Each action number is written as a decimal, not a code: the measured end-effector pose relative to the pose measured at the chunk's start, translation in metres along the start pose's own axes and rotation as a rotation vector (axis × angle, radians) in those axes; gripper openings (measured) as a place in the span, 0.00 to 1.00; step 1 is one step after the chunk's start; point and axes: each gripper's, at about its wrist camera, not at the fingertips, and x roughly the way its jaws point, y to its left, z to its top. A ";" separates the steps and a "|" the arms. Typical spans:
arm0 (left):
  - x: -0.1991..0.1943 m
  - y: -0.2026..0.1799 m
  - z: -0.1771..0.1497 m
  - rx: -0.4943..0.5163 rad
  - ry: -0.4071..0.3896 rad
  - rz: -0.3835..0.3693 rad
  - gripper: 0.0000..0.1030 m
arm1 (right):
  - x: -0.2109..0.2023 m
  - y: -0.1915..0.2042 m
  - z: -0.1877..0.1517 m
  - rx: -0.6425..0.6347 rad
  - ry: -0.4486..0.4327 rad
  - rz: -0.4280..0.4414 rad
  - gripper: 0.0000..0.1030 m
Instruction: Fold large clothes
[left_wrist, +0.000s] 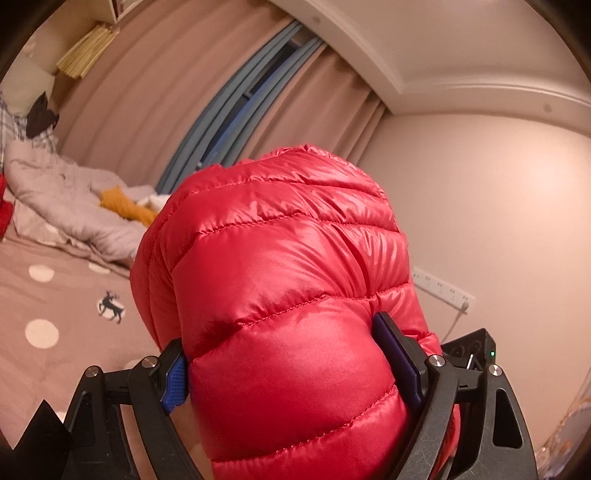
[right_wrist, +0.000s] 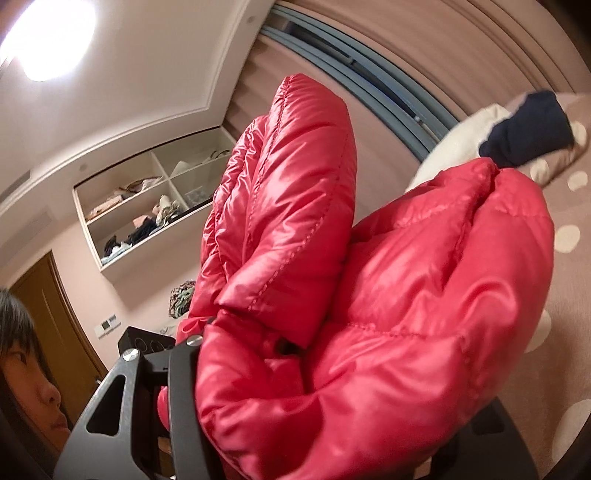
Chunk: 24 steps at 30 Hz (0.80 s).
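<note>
We hold the glossy red quilted down jacket (left_wrist: 288, 280) off the bed with both tools. The left gripper (left_wrist: 295, 373) stands wide, its two blue-padded black fingers (left_wrist: 174, 380) pressing on either side of a thick puffed roll of the jacket; the fabric bulges out ahead of the pads and fills most of the left wrist view. We read this as clamped on the jacket.

The right gripper (right_wrist: 332, 413) is largely buried. Only its black left-hand finger (right_wrist: 184, 387) shows, lying against the jacket (right_wrist: 406, 295); the other finger is hidden under the fabric. Red cloth fills the gap, so we take it as gripped on the jacket, though the pads themselves are out of sight. Ahead of this gripper the jacket rises in two lobes: a narrower folded panel standing upward to the left and a rounder mass to the right.

Beyond the left gripper, to its left and lower, lies the pinkish-brown bedsheet with white dots and a deer print (left_wrist: 74, 302), with a crumpled pale grey duvet (left_wrist: 66, 206) and a mustard-yellow cloth (left_wrist: 122, 206) on it. Pink pleated curtains (left_wrist: 147, 92) hang behind.

Left of the right gripper we see a white recessed wall shelf (right_wrist: 147, 206) holding folded items, a brown wooden door (right_wrist: 55, 314), and part of a person's head (right_wrist: 26, 369) at the frame edge.
</note>
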 end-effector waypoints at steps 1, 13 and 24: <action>-0.003 0.000 0.001 0.001 -0.012 -0.002 0.83 | 0.000 0.002 0.000 -0.003 -0.001 0.002 0.52; -0.019 0.001 0.006 0.000 -0.080 0.026 0.83 | 0.011 -0.003 0.003 -0.008 0.023 0.045 0.53; 0.000 0.026 0.015 0.016 -0.119 0.026 0.84 | 0.040 -0.021 0.018 -0.041 0.015 0.050 0.54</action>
